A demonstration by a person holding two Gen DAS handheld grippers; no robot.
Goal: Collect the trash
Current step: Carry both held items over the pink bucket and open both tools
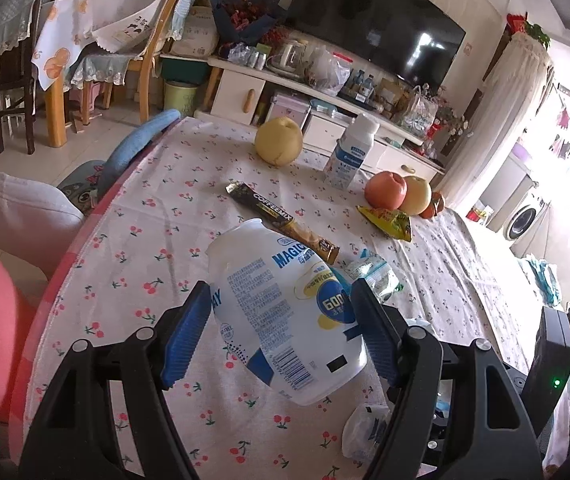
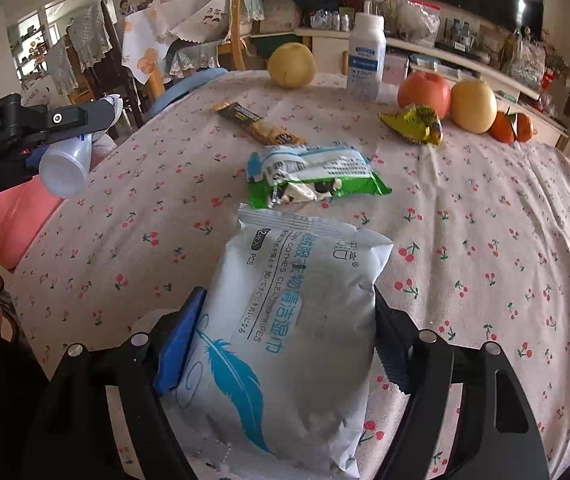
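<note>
Trash first: empty white yogurt-drink bottle point(image 1: 285, 320) sits clamped between blue pads of left gripper point(image 1: 281, 332), tilted, lifted clear of the cherry-print tablecloth point(image 1: 145, 248). In right wrist view the same bottle shows at far left, above a pink bin point(image 2: 17, 216). White wet-wipes pack w/ blue feather point(image 2: 285, 328) lies on the cloth between right gripper point(image 2: 289, 336) fingers; pads touch both sides, so it's gripped, pack not lifted. Beyond it: green-white wrapper point(image 2: 317, 176), then coffee-mix stick point(image 2: 261, 126), yellow-green snack wrapper point(image 2: 417, 122). Far edge: upright white bottle point(image 2: 367, 56), pear point(image 2: 292, 65), apple point(image 2: 425, 90), yellow apple point(image 2: 473, 106), oranges point(image 2: 513, 126).
</note>
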